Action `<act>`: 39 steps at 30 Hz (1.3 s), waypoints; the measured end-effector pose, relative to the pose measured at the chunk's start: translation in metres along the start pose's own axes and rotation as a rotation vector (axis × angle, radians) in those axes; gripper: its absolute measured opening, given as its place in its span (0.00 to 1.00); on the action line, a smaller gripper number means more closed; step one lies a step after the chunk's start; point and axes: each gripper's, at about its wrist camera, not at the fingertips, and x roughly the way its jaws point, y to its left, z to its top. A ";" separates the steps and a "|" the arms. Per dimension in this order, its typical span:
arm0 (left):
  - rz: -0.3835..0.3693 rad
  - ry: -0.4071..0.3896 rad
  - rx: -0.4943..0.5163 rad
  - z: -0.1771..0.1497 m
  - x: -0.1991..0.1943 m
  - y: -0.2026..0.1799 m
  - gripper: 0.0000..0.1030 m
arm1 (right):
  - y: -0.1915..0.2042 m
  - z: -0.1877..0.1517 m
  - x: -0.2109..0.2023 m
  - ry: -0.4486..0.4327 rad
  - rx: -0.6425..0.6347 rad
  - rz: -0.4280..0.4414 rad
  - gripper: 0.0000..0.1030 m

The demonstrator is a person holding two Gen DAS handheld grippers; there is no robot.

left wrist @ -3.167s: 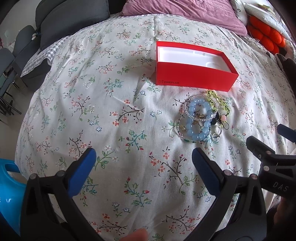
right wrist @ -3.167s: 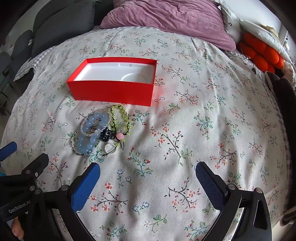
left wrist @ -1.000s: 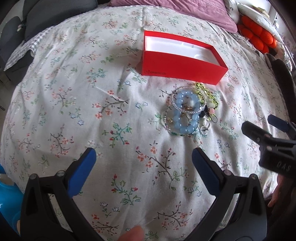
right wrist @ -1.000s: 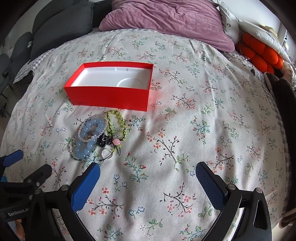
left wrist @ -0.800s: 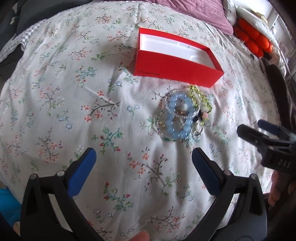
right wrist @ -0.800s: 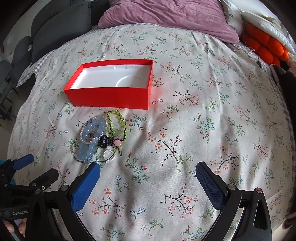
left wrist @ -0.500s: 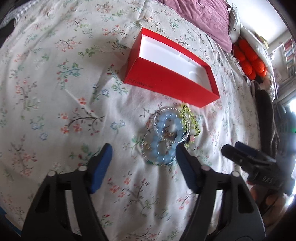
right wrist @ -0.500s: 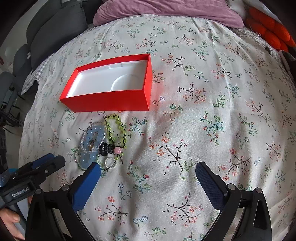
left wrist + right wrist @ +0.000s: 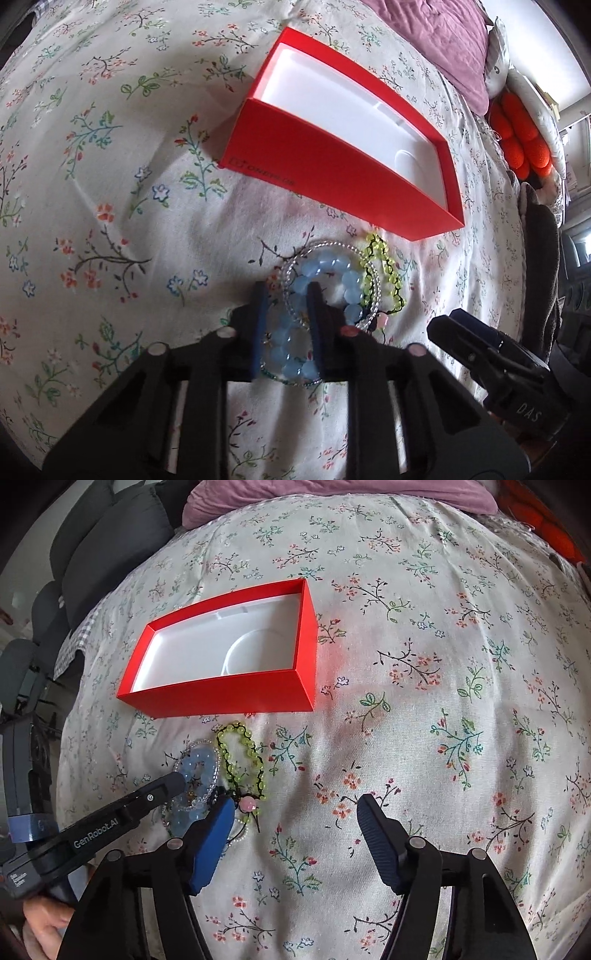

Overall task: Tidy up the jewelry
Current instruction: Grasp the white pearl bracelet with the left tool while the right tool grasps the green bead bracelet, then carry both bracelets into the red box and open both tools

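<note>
the left tool [image 9: 284, 325], jaws narrowed around but not yet clenched on the pale blue bead bracelet [image 9: 325, 291] lying at 6 o'clock of the red box [image 9: 343, 177], should pinch only that strand, avoiding the tangled yellow-green bracelet [image 9: 384, 273], while the right tool [image 9: 295, 834] hangs released.

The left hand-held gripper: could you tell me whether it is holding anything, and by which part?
The left hand-held gripper straddles one side of the lower blue bead bracelet, fingers nearly closed; a firm hold cannot be told.

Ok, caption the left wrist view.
Left gripper fingers straddling blue bead bracelets below the red box.
</note>
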 end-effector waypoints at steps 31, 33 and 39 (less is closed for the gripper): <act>0.168 -0.032 0.181 0.008 -0.032 0.011 0.04 | 0.026 0.009 0.030 -0.027 -0.031 0.048 0.06; 0.125 -0.050 0.174 0.011 -0.041 0.008 0.04 | 0.029 0.010 0.019 -0.056 -0.029 0.070 0.06; 0.058 -0.150 0.180 0.023 -0.075 -0.010 0.04 | 0.041 0.008 -0.021 -0.149 -0.051 0.106 0.06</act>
